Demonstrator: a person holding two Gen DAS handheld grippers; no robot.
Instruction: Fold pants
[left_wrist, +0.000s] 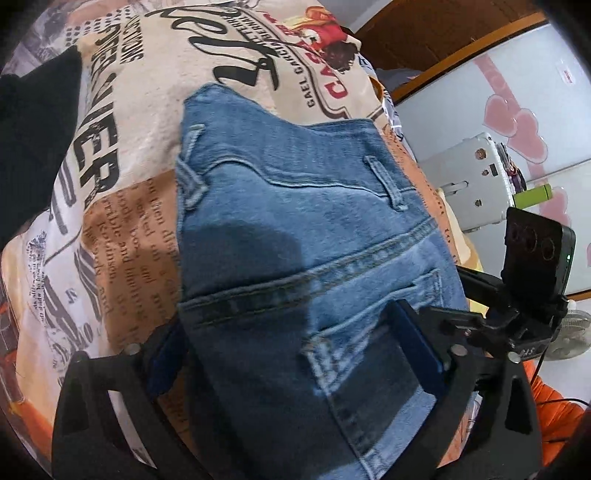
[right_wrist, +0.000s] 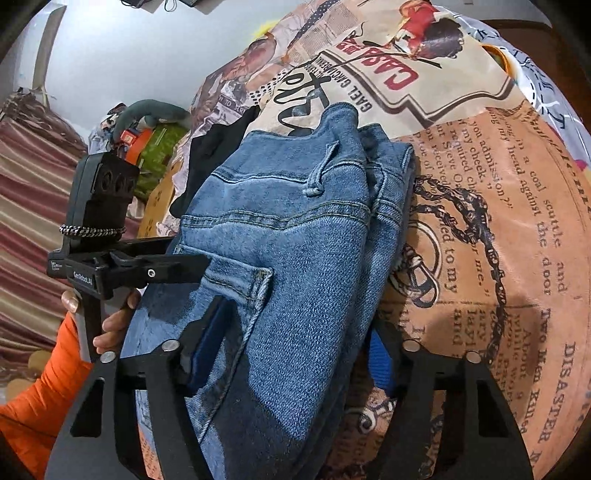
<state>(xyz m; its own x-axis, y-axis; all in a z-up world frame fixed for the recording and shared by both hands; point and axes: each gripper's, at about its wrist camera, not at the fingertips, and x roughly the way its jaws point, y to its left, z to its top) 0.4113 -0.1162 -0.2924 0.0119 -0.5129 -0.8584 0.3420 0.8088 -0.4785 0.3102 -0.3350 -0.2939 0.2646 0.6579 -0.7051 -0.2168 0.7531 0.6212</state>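
The blue jeans (left_wrist: 295, 229) lie folded over, waistband away from you, on the newspaper-print bedspread (left_wrist: 122, 206). Your left gripper (left_wrist: 291, 354) stands wide apart, straddling the denim by the back pocket (left_wrist: 373, 354). Your right gripper (right_wrist: 291, 354) is half-open astride the stacked layers, pads seemingly not pressing. Close both on every layer before lifting, so the fold carries over evenly.
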